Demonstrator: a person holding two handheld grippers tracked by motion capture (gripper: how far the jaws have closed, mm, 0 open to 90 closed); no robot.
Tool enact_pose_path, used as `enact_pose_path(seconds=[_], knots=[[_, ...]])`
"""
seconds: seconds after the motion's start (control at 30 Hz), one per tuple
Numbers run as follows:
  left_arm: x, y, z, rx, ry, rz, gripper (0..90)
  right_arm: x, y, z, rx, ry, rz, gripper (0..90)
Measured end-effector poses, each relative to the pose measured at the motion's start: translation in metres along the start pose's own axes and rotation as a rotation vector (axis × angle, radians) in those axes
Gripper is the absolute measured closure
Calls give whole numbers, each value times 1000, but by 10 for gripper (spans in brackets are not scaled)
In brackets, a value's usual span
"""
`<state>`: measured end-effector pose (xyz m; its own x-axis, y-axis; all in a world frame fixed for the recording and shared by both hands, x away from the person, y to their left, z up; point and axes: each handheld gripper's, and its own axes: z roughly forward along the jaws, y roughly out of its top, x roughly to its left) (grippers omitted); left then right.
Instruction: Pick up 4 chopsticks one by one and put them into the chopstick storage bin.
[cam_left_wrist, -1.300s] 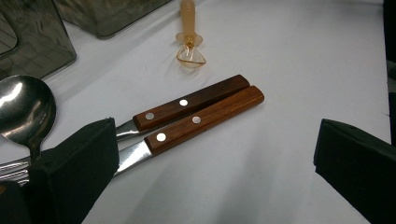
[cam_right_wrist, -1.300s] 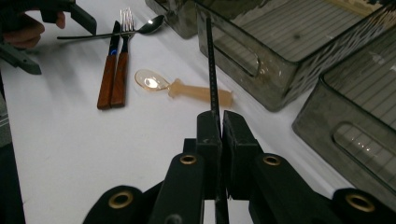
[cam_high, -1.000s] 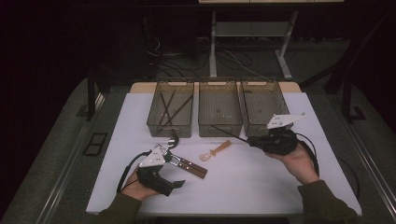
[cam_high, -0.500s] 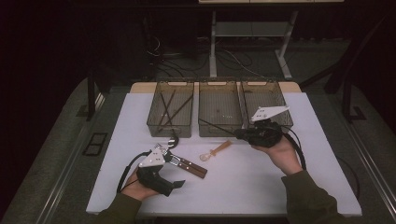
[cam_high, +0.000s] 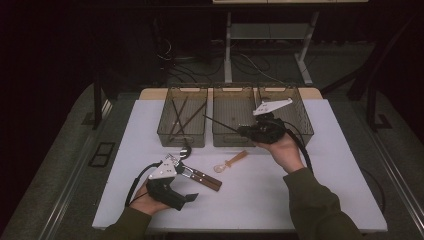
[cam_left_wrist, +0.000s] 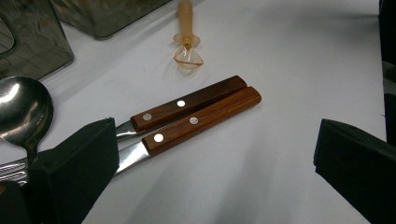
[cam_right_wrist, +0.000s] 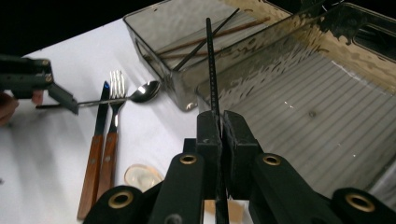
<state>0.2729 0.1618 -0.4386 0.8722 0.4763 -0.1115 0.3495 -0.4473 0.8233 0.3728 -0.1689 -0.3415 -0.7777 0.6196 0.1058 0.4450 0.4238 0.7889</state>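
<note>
My right gripper (cam_high: 243, 131) is shut on a thin black chopstick (cam_high: 220, 124) and holds it over the front rim of the middle tray (cam_high: 231, 102). The stick (cam_right_wrist: 211, 60) runs out from the closed pads (cam_right_wrist: 210, 128) towards the left tray (cam_high: 168, 129), which holds several chopsticks (cam_high: 181, 116). My left gripper (cam_high: 184, 182) rests open on the white table. Its jaws stand wide on either side of two wooden-handled utensils (cam_left_wrist: 196, 116), touching neither handle. These are a knife (cam_right_wrist: 100, 112) and a fork (cam_right_wrist: 114, 93), lying side by side.
A metal spoon (cam_left_wrist: 21, 109) lies by the left tray's front wall. A small translucent orange spoon (cam_high: 231, 162) sits mid-table. The right tray (cam_high: 299, 117) stands beside the middle one. Dark floor surrounds the white tabletop (cam_high: 330, 170).
My right gripper has carried the chopstick leftward and slightly up, from in front of the right tray to the middle tray. The left gripper has stayed put.
</note>
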Motion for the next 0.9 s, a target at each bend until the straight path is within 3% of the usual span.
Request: enact_pose_path(seconds=[0.4,0.9], knots=[[-2,0,1,-11,-2,-17,0,-2,33,33,12,-35,20,859],[-1,1,0,-12,-7,-4,0,-2,66,85,35,-67,45,859]])
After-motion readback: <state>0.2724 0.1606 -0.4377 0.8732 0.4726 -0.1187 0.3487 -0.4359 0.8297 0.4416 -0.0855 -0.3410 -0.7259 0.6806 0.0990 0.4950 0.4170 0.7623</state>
